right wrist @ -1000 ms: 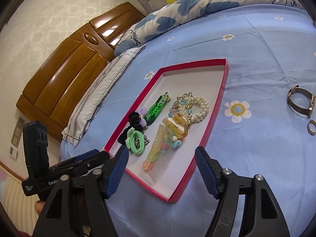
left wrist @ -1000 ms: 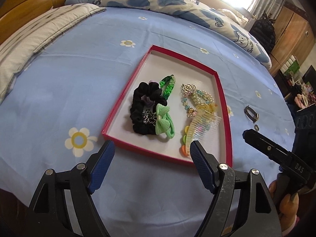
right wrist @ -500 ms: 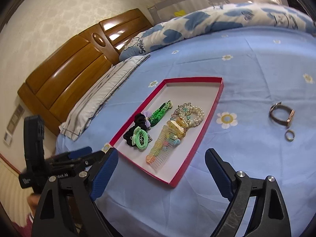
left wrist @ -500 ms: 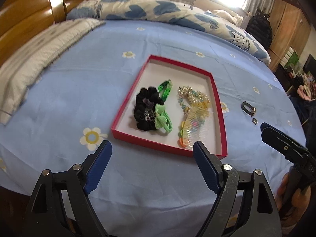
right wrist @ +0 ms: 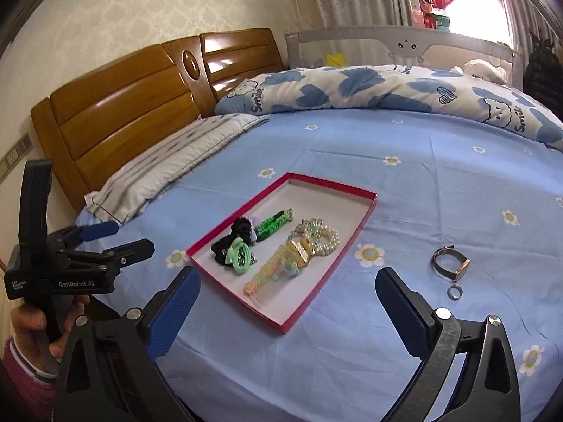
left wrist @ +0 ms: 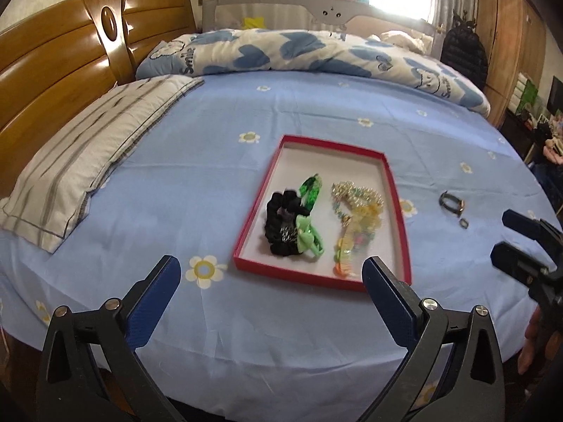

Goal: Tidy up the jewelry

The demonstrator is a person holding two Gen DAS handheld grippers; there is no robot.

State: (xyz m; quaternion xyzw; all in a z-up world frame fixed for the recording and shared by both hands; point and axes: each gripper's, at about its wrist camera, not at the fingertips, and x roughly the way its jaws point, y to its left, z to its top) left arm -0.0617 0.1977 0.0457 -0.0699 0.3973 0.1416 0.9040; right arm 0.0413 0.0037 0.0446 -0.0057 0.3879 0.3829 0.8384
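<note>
Blue pads: the left gripper (left wrist: 271, 274) has its fingers spread wide with nothing between them, held above the near edge of the bed.
Right gripper (right wrist: 286, 293): likewise spread apart and holding nothing; it hangs over the sheet, near the tray's near corner.
Tray (left wrist: 393, 190): red rim, white floor, lying flat on the blue sheet (left wrist: 211, 176) ahead of both grippers.
Left side of tray: a black scrunchie (left wrist: 279, 227) with a light green hair tie (left wrist: 309, 237) touching it, and a dark green braided band (left wrist: 309, 191) just behind.
Right side of tray: a pearl bracelet (right wrist: 325, 237) at the back and a translucent yellow comb (right wrist: 272, 276) in front of it, teeth toward the near rim.
Outside the tray: a metal watch (right wrist: 450, 263) lies on the sheet to its right, well apart from the rim, with a small ring (right wrist: 454, 292) just beside it on the near side.
Farther back: a striped pillow (left wrist: 88, 161) to the left, a heart-print quilt (left wrist: 299, 51) across the far side, a wooden headboard (left wrist: 52, 88) behind.
</note>
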